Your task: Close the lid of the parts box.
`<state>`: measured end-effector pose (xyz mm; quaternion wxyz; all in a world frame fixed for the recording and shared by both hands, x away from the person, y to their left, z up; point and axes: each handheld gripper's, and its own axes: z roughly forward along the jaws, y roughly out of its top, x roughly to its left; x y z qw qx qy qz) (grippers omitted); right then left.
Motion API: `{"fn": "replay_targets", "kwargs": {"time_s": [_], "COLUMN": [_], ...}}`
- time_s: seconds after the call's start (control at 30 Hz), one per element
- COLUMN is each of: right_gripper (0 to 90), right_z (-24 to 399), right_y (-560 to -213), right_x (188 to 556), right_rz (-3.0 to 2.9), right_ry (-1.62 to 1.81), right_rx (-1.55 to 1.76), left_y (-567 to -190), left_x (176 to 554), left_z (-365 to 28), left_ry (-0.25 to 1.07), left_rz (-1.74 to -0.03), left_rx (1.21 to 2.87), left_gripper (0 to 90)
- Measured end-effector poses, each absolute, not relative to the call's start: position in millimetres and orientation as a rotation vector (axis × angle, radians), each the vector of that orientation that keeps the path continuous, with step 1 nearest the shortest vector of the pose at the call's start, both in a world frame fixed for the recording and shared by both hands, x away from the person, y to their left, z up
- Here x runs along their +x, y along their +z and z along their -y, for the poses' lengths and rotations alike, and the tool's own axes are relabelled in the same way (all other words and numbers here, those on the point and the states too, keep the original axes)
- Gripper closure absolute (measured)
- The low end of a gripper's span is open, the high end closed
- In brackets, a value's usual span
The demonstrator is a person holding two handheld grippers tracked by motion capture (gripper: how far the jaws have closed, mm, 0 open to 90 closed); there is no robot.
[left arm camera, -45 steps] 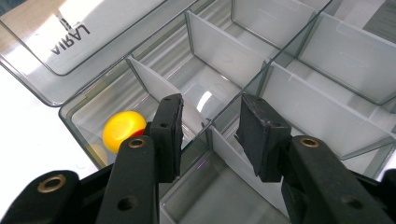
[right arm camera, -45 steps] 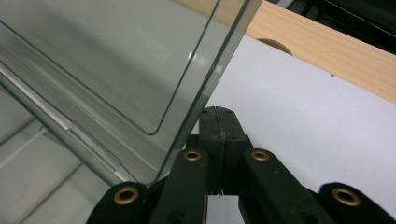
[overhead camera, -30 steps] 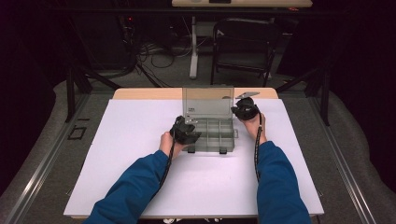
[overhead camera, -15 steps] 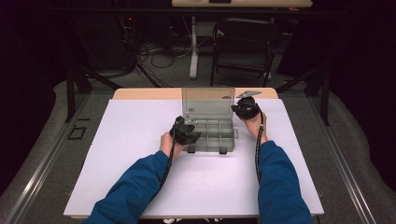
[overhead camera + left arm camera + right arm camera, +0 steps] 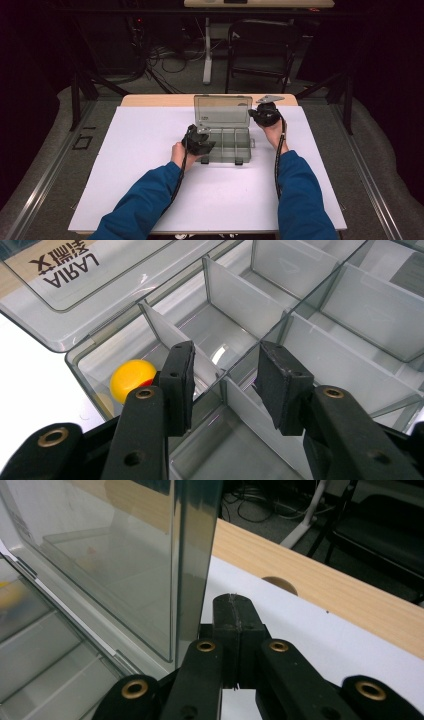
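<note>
Left gripper view: lid (image 5: 100,295) label reads "AIRAJ"; left gripper (image 5: 225,385) half-open, empty; right gripper (image 5: 234,611) closed, empty.

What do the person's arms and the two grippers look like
Both arms wear blue long sleeves. The left gripper has black jaws with flat, square black pads and brass-coloured rivets. The right gripper is built the same and carries a grey three-cornered plate on top. A black cable trails from each.
</note>
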<state>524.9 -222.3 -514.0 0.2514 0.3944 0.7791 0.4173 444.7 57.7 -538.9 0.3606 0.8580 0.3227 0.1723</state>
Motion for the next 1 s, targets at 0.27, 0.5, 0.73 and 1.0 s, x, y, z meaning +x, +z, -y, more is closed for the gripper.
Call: {"fn": "replay_targets", "kwargs": {"time_s": [0.27, 0.5, 0.73, 1.0], "right_gripper": [90.0, 90.0, 90.0, 90.0], "right_z": [224, 226, 226, 226], "right_y": [-507, -502, -500, -499], "right_x": [520, 518, 516, 514], "right_rz": [-2.103, -2.092, -2.089, -2.085], "right_ry": [1.171, 1.198, 1.199, 1.198], "right_rx": [1.04, 1.007, 0.985, 0.976], "left_y": [-539, -540, -529, -503], "left_x": [445, 447, 451, 462], "left_z": [-58, -59, -68, -87], "left_ry": [0.444, 0.43, 0.451, 0.525], "left_rz": [-0.83, -0.817, -0.804, -0.811], "left_rx": [2.206, 2.214, 2.178, 2.126], "left_gripper": [58.2, 49.9, 21.3, 1.9]}}
